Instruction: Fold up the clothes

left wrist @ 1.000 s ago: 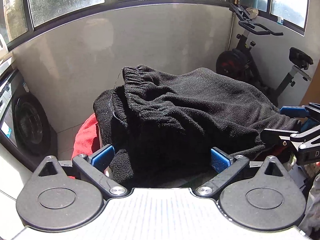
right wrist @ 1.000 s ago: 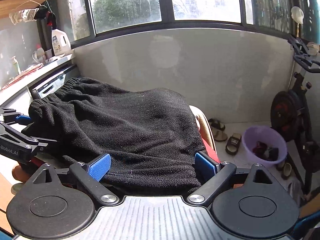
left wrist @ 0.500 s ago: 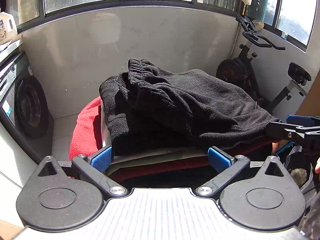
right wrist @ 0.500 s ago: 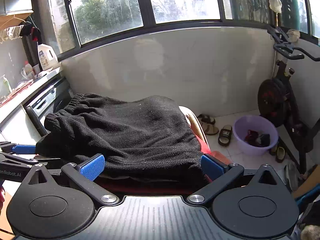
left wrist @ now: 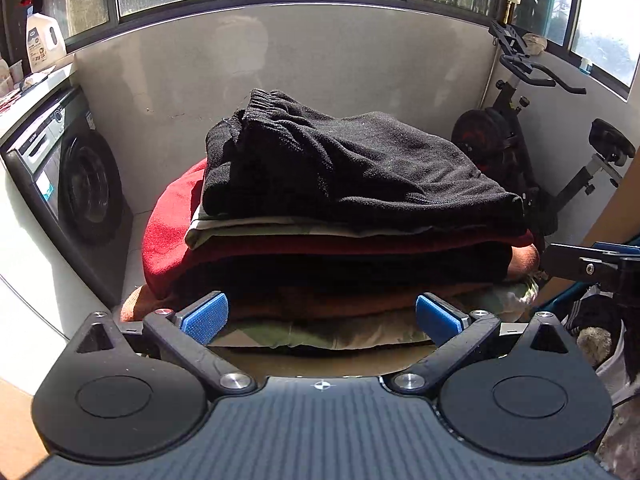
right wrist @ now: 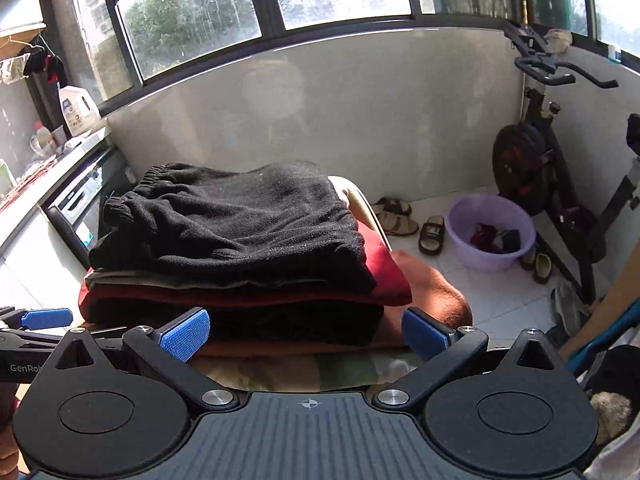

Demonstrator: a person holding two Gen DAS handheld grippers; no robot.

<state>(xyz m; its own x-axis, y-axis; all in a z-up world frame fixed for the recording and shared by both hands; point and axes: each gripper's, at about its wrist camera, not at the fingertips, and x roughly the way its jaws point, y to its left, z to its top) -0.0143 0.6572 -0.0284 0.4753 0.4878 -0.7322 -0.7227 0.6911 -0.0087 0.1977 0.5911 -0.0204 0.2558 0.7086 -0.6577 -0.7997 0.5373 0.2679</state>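
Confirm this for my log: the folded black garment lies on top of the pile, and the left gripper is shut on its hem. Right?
Not quite. The black garment does top the pile, but the left gripper is open, its fingers apart and holding nothing, as the left wrist view shows.

Each camera rides on one of my claws, looking forward along the fingers, close to the pile of clothes (left wrist: 352,216). My left view faces it from the left, my right view from the right; both share the pile, exercise bike (right wrist: 536,160) and windows.
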